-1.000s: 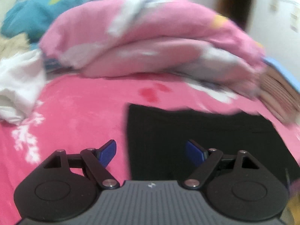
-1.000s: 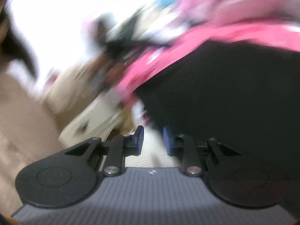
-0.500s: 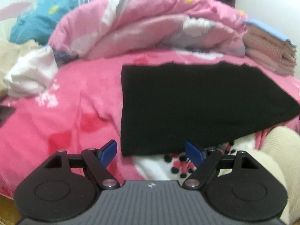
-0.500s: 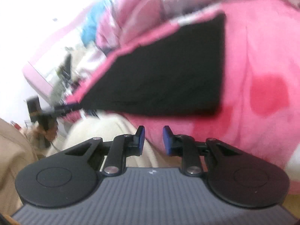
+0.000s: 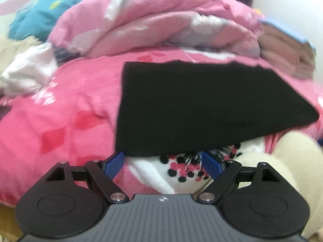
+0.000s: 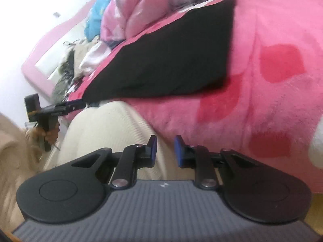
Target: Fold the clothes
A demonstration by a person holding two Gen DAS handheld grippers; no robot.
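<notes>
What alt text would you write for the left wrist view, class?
A flat black garment lies on a pink bedspread, its near edge just beyond the open left claw. A rumpled pink duvet is heaped behind.

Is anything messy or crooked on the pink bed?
Yes. The black garment lies flat on the pink blanket, but its near edge runs slanted, so it is not a neat rectangle. Behind it, the pink quilt is heaped up and a white cloth lies crumpled at the left.

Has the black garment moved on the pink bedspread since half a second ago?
No. The black garment lies on the same spot of the pink bedspread, below the folded quilt.
</notes>
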